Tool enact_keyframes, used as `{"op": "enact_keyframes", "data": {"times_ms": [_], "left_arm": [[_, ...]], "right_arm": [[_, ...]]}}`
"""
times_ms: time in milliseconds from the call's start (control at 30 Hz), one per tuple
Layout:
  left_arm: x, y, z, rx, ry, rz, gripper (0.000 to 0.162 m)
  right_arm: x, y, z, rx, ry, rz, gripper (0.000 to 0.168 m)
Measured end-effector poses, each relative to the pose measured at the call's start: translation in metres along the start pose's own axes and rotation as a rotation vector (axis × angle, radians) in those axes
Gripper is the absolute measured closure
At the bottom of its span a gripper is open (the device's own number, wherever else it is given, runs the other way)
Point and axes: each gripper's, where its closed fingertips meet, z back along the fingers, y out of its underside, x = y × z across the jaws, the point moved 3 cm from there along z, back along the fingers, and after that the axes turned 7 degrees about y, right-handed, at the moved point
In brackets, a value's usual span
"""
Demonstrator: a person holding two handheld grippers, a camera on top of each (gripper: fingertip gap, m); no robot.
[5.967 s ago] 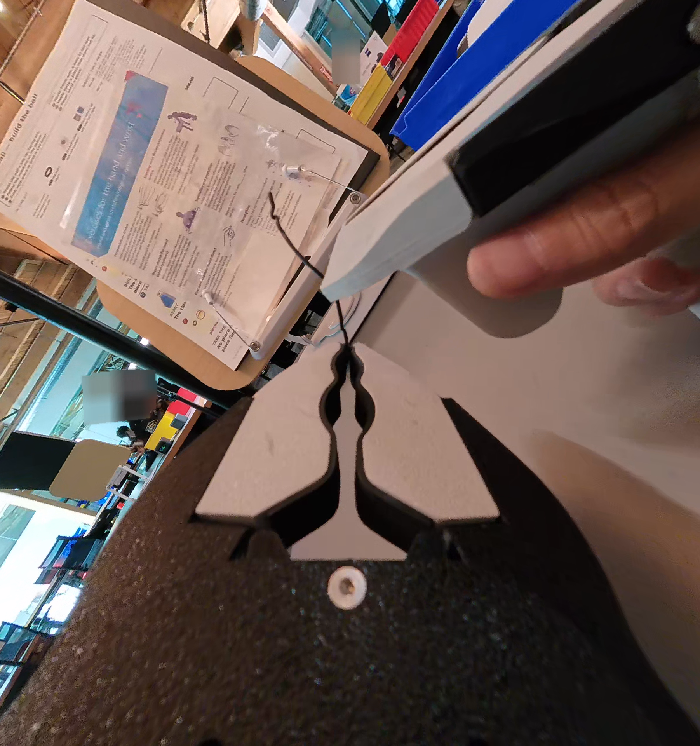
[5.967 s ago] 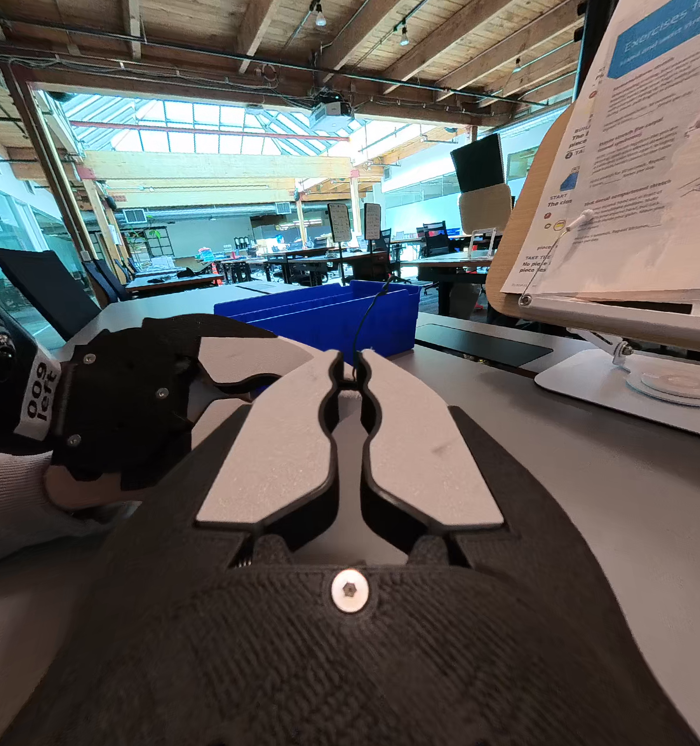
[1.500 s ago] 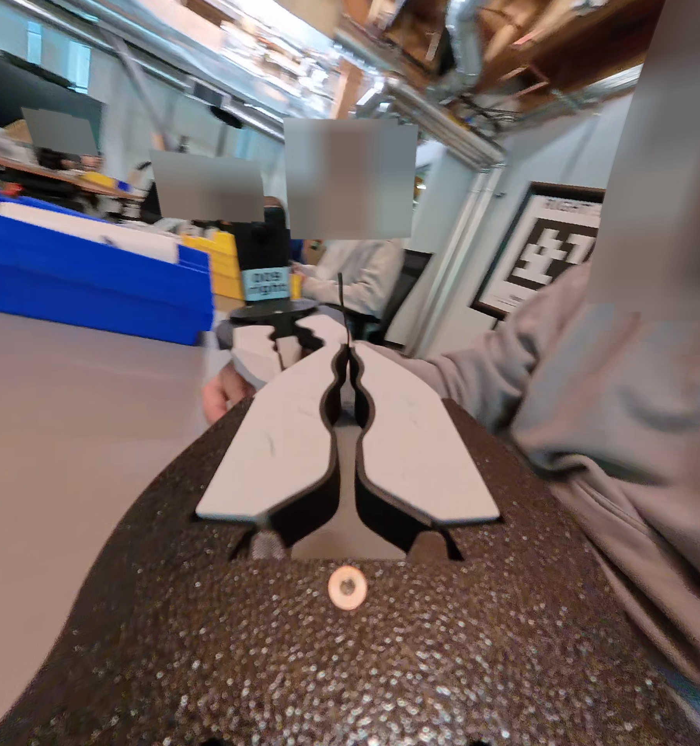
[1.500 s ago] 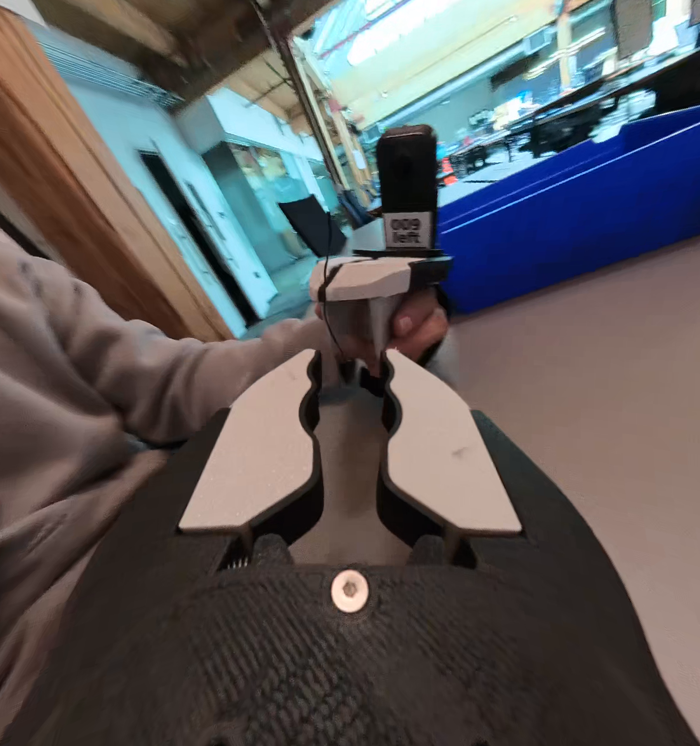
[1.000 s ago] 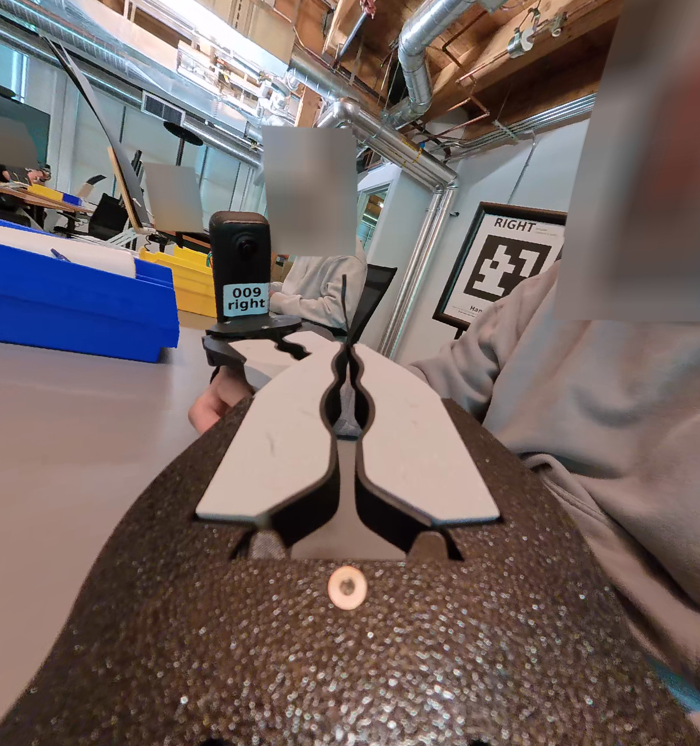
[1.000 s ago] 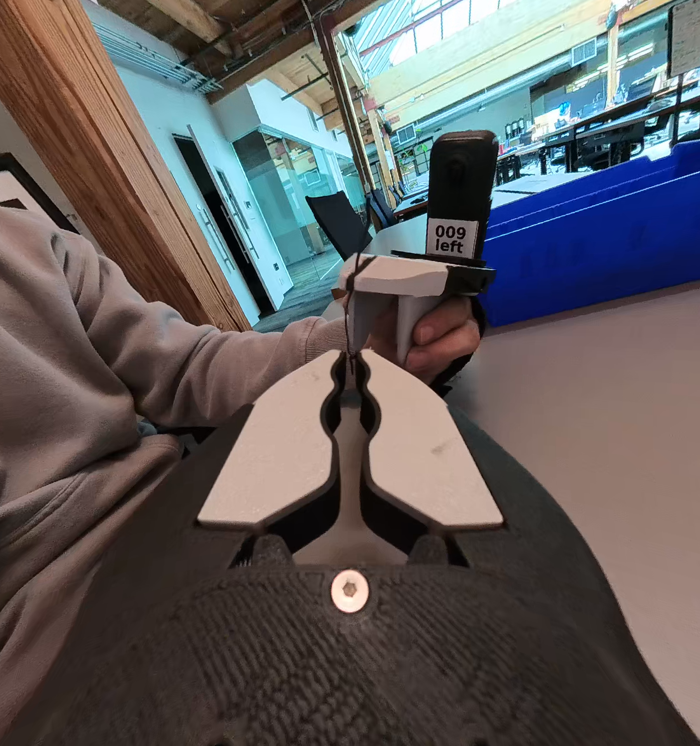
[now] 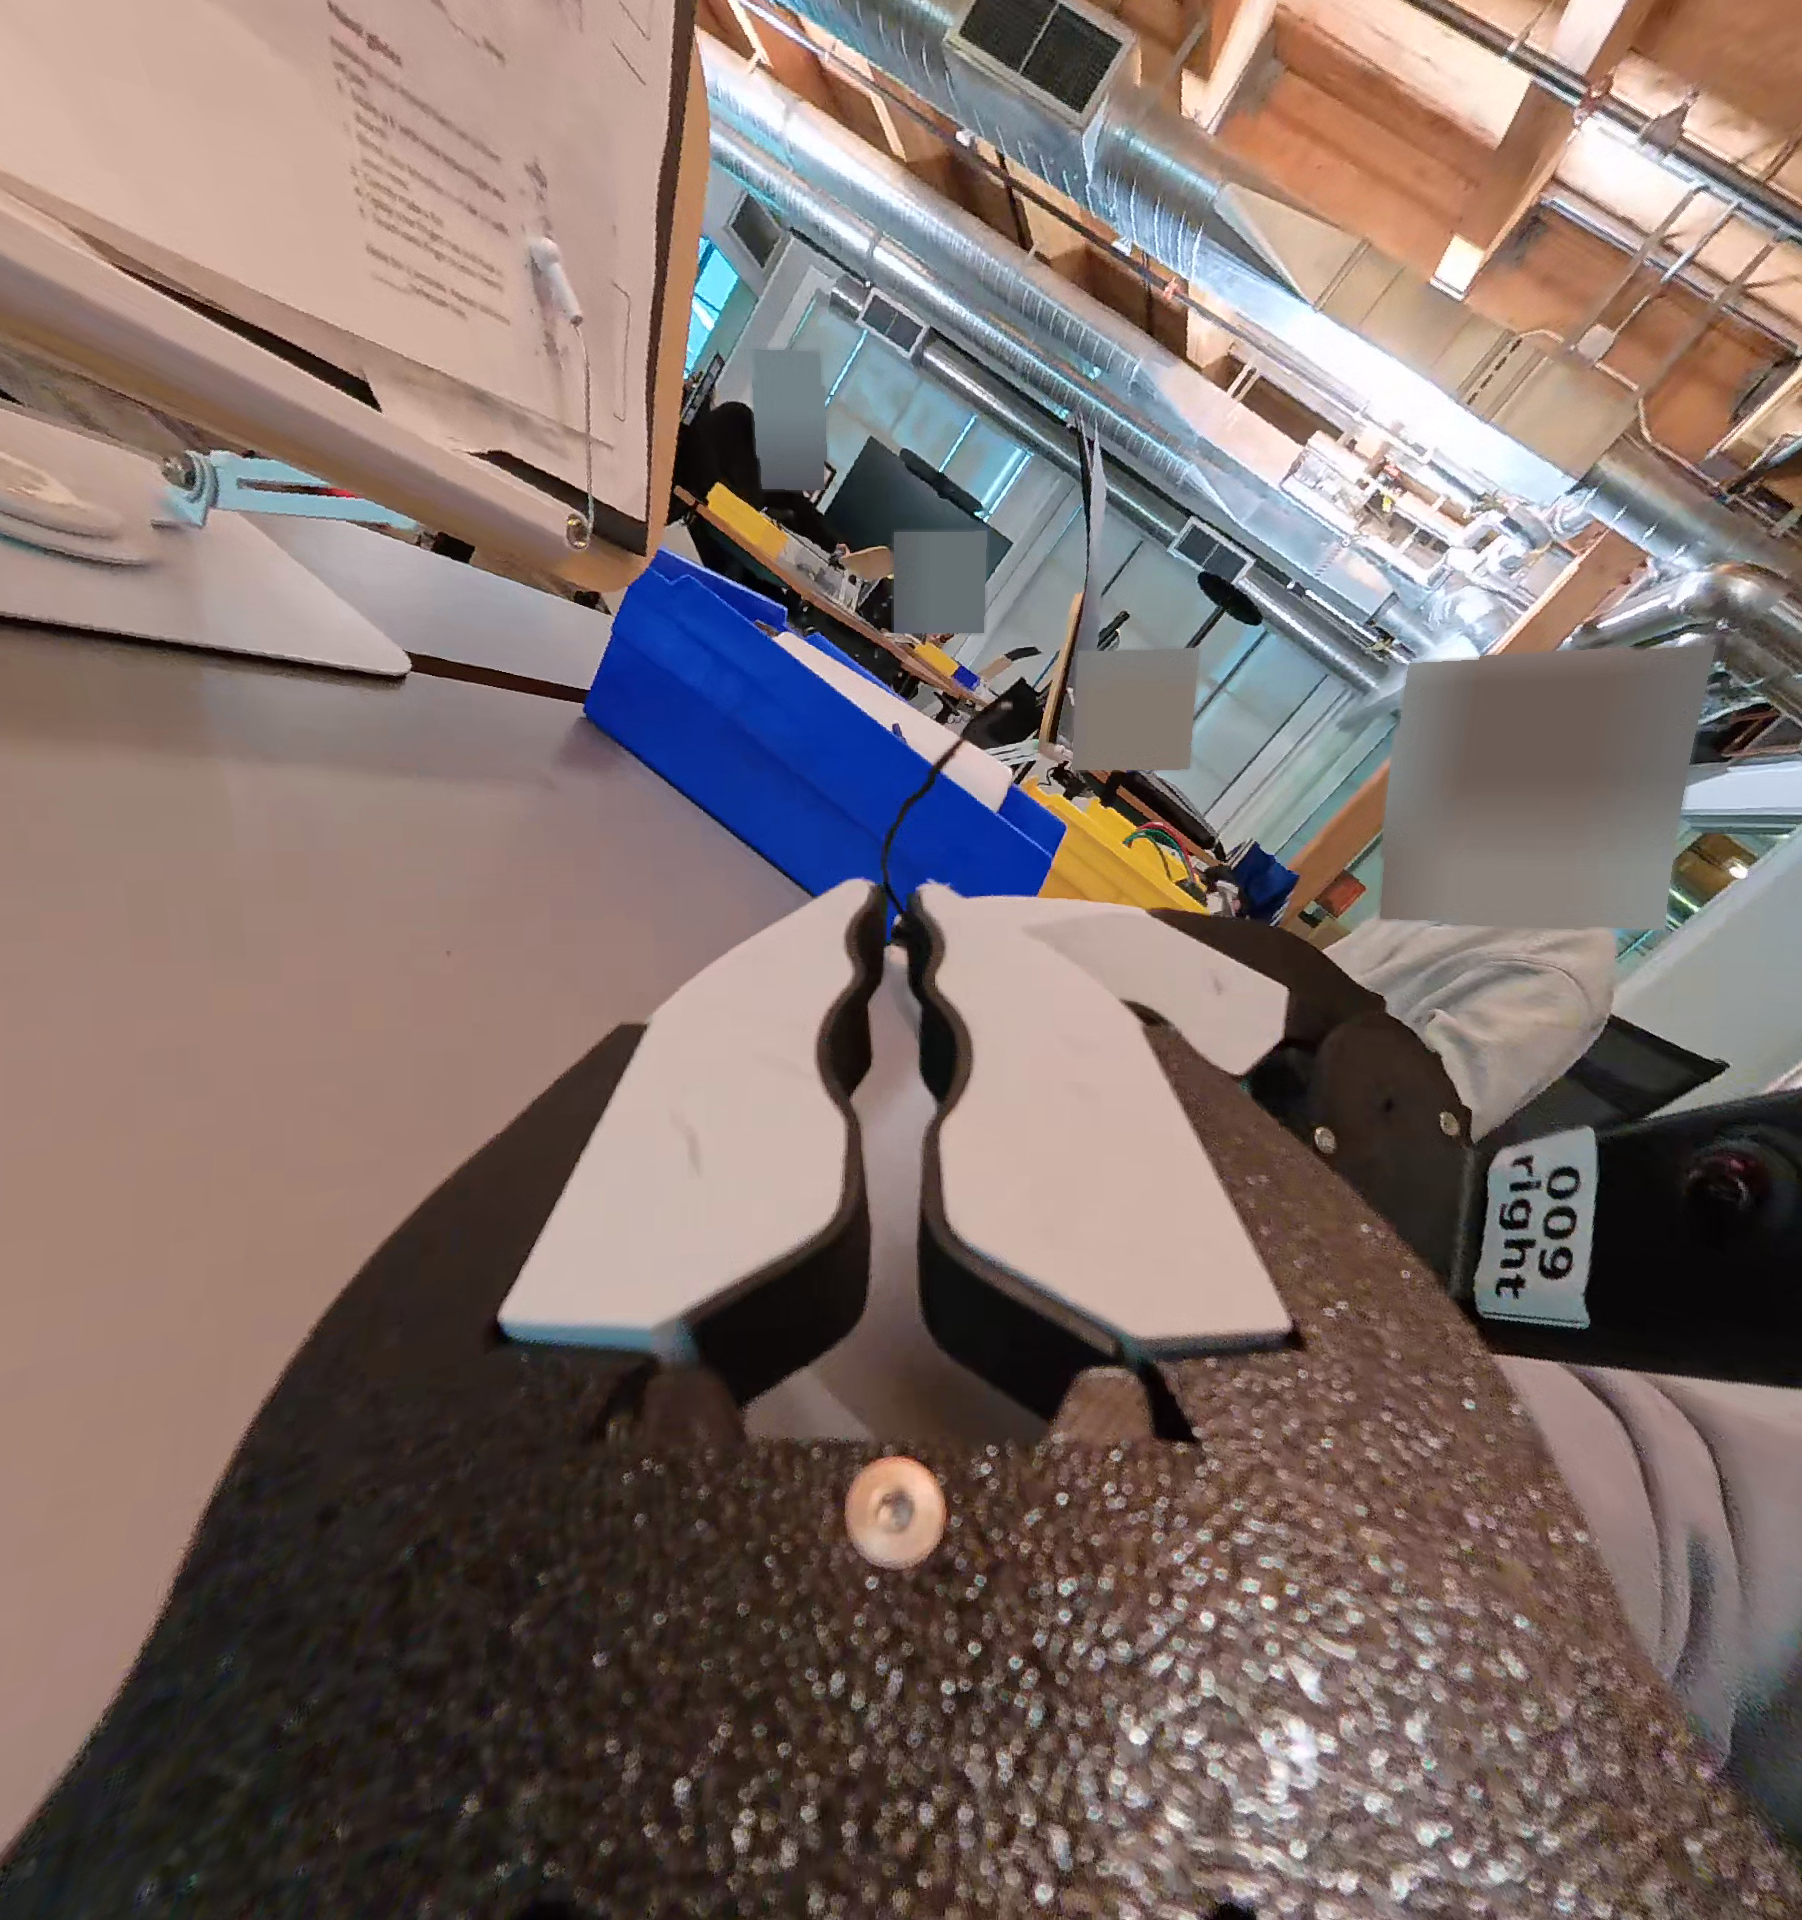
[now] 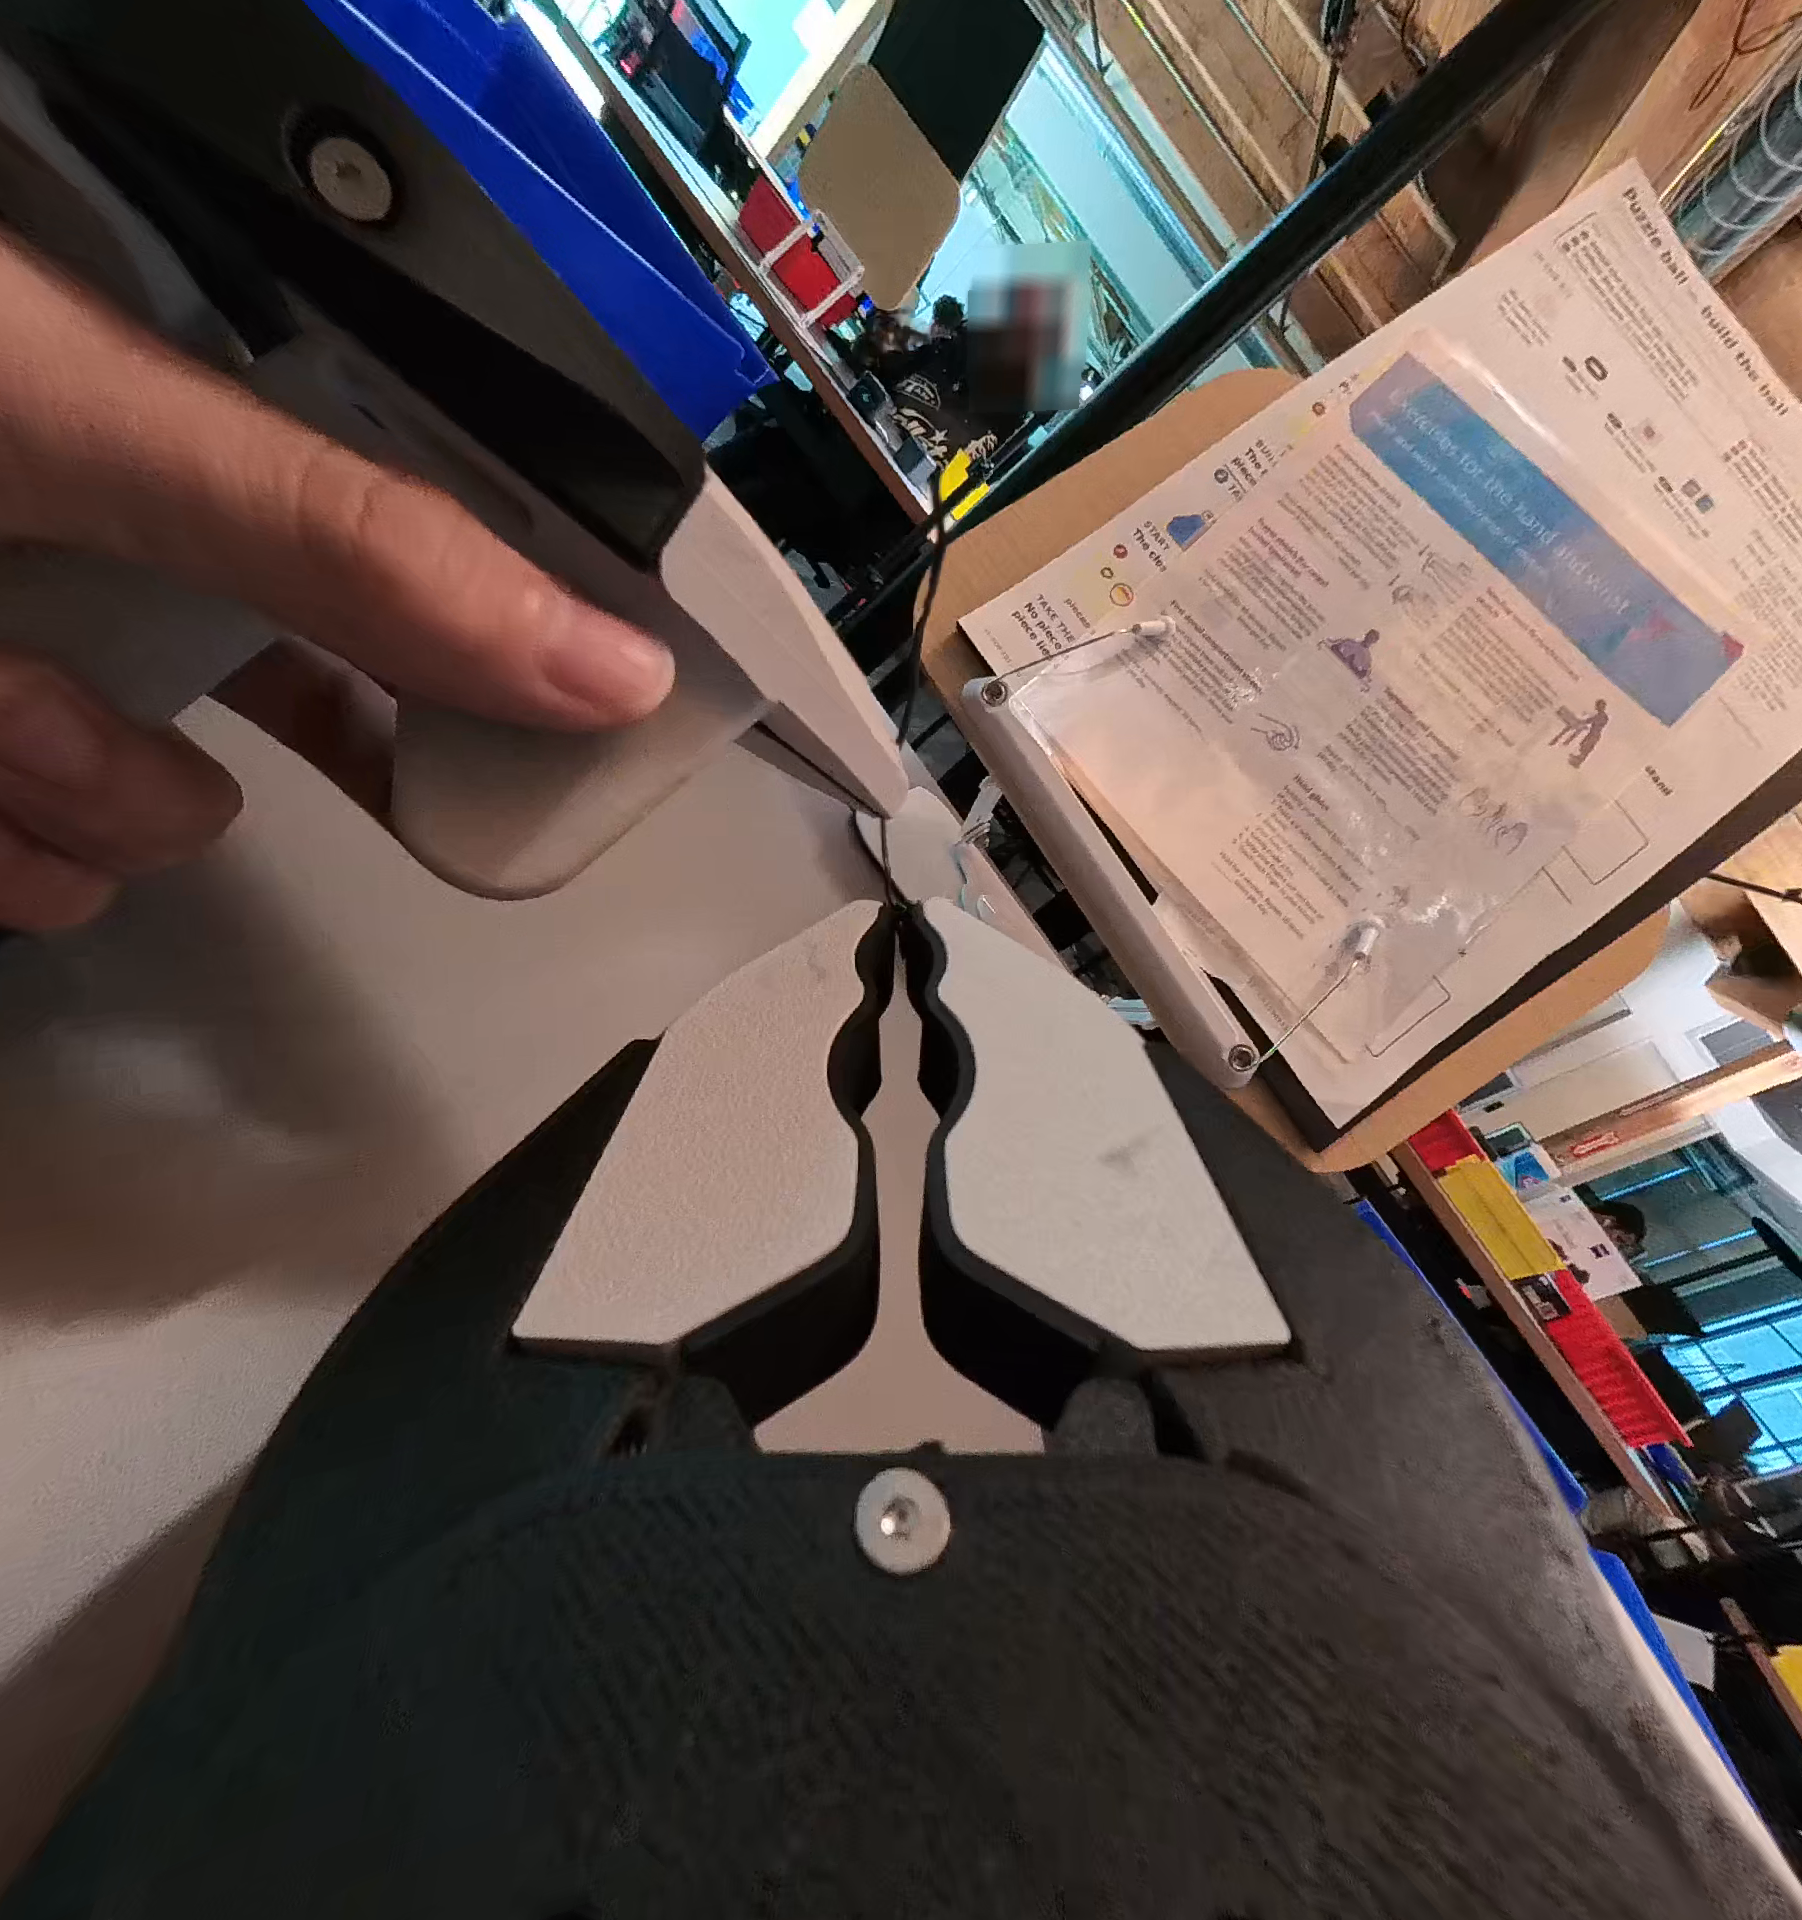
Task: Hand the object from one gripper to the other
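Both grippers meet tip to tip over the grey table (image 7: 253,935), sharing a thin black wire (image 7: 902,821). The left gripper (image 7: 899,920) looks clenched on its lower end, the strand curling away toward one o'clock. The right gripper (image 8: 902,914) also looks pinched on the wire, which climbs toward twelve past the left one's tip; how firmly either grips is hard to judge at this thinness. The risk is a release out of step: if one lets go while the other only brushes the wire, it drops. Pulling apart with both clamped could bend it or yank it free.
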Motion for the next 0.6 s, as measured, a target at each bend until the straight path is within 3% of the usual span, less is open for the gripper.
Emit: {"op": "enact_keyframes", "data": {"times_ms": [100, 167, 300, 333, 400, 467, 533, 600], "left_arm": [[-0.001, 0.0, 0.0, 0.014, 0.009, -0.019, 0.16], [-0.003, -0.001, 0.002, 0.031, 0.031, -0.041, 0.161], [-0.01, -0.011, 0.01, 0.053, 0.138, -0.136, 0.162], [-0.015, -0.012, 0.013, 0.068, 0.196, -0.15, 0.162], [-0.023, -0.012, 0.02, 0.113, 0.32, -0.149, 0.162], [-0.032, -0.008, 0.026, 0.16, 0.445, -0.145, 0.162], [-0.04, -0.002, 0.031, 0.19, 0.55, -0.157, 0.162], [-0.047, 0.0, 0.035, 0.187, 0.629, -0.153, 0.162]], "right_arm": [[0.002, 0.001, 0.0, -0.006, -0.028, -0.025, 0.165], [0.011, 0.001, 0.001, -0.033, -0.165, -0.108, 0.164], [0.028, -0.004, 0.012, -0.078, -0.597, -0.504, 0.12], [0.029, -0.008, 0.018, -0.098, -0.719, -0.599, 0.118], [0.025, -0.02, 0.032, -0.172, -0.922, -0.805, 0.127], [0.014, -0.03, 0.039, -0.255, -1.017, -0.999, 0.136], [0.011, -0.035, 0.045, -0.29, -1.124, -1.107, 0.15], [0.013, -0.04, 0.05, -0.29, -1.213, -1.174, 0.153]]}}
